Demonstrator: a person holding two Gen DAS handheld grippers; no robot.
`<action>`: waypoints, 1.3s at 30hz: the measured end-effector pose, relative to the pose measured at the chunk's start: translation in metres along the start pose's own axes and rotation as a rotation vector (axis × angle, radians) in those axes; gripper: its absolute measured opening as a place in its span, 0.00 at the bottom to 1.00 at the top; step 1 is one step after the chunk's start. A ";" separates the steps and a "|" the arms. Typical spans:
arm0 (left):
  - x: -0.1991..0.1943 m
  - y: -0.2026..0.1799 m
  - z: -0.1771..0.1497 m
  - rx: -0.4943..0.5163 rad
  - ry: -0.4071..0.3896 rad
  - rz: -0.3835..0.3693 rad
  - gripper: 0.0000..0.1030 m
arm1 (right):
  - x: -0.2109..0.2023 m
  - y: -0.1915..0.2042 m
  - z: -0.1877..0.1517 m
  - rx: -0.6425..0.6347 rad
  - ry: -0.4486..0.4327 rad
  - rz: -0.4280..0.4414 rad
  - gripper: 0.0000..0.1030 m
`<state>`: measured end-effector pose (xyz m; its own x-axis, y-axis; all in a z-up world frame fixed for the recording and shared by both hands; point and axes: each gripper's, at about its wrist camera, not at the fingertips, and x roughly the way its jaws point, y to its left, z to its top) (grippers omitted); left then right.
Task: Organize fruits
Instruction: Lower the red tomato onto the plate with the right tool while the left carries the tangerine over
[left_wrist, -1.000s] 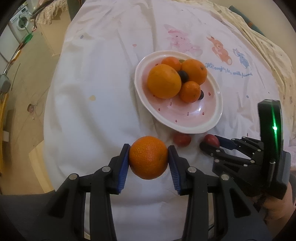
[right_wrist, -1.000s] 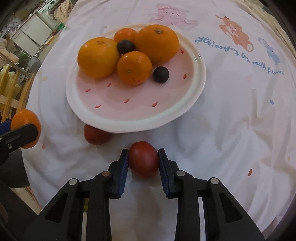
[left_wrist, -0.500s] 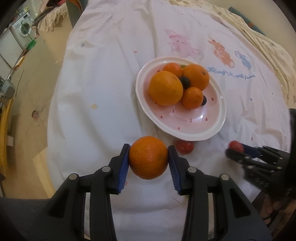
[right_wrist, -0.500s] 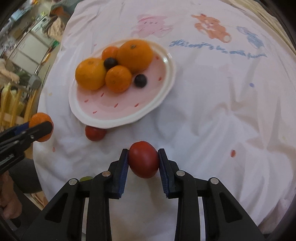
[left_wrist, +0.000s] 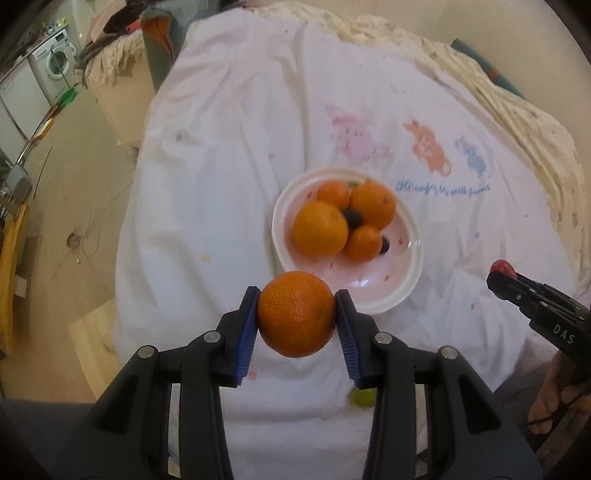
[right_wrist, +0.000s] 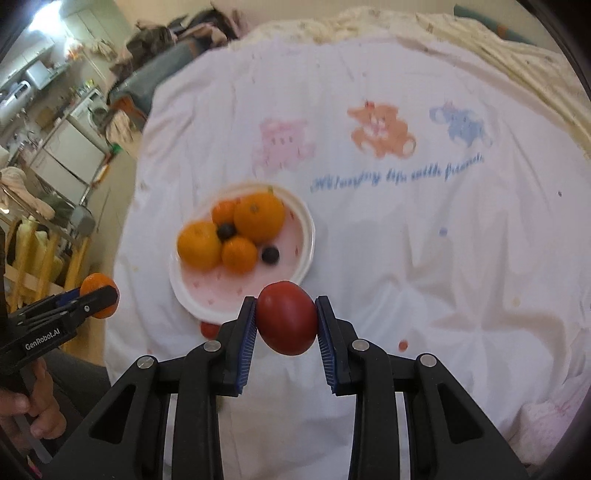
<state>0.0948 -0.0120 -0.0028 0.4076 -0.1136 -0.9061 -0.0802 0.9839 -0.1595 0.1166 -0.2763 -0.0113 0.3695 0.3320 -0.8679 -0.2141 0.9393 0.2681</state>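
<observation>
A round, dimpled orange (left_wrist: 296, 314) is clamped between the blue pads of the left gripper (left_wrist: 297, 320) and held in the air above the near edge of the white cloth-covered table (left_wrist: 229, 206). A smooth, dark red oval tomato (right_wrist: 287, 317) is gripped the same way by the right gripper (right_wrist: 286, 325). Near the middle of the table a pink plate with a white rim (right_wrist: 303, 236) is seen, loaded with four oranges (right_wrist: 259, 218) and two dark berries (right_wrist: 270, 254). A small red fruit (right_wrist: 209, 329) is left on the cloth just beside the plate's near rim.
</observation>
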 end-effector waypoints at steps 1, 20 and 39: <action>-0.003 0.000 0.005 0.003 -0.007 -0.002 0.35 | -0.004 0.000 0.003 -0.002 -0.011 0.004 0.32; 0.040 -0.020 0.065 0.067 -0.022 0.020 0.35 | 0.066 0.005 0.059 -0.056 0.100 0.025 0.32; 0.060 -0.006 0.068 -0.021 -0.022 -0.010 0.35 | 0.138 -0.005 0.051 0.010 0.181 0.074 0.35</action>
<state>0.1811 -0.0152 -0.0295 0.4282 -0.1201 -0.8957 -0.0951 0.9796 -0.1768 0.2150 -0.2307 -0.1114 0.1842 0.3799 -0.9065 -0.2257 0.9140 0.3372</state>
